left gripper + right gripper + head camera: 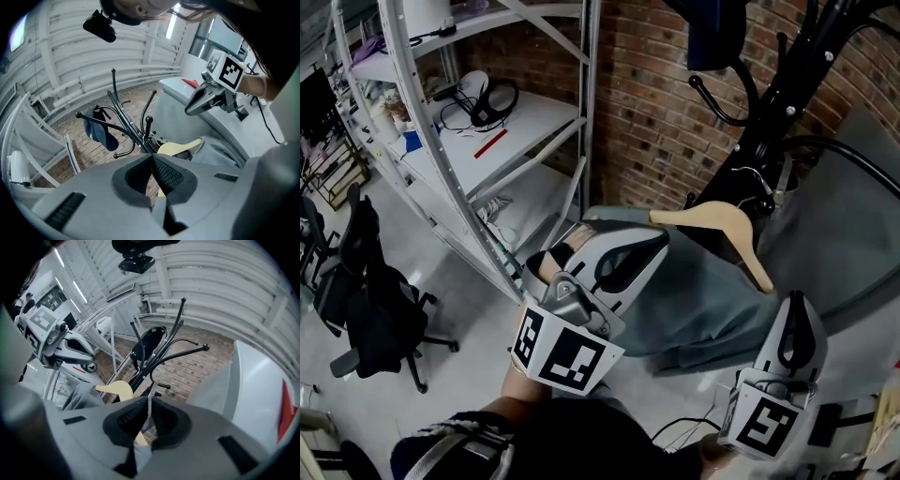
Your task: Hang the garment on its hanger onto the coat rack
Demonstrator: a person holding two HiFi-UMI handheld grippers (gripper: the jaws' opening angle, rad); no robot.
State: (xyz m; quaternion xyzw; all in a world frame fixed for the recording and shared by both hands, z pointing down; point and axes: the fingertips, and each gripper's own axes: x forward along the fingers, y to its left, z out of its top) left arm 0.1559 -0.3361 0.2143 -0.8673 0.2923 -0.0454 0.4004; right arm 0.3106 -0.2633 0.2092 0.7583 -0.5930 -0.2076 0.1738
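While grey garment is being borne by wooden hanger beside coat rack, left gripper being held clenched empty, right gripper being pinched onto garment.

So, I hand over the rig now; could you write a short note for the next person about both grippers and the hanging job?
Left gripper: jaws shut, nothing between them.
Right gripper: shut on a thin fold of the grey garment.
Wooden hanger carries the garment, close against the black coat rack.
Done: garment and hanger are at the rack.
To do: I cannot tell whether the hook sits on a peg; check it, then probably release the fabric.
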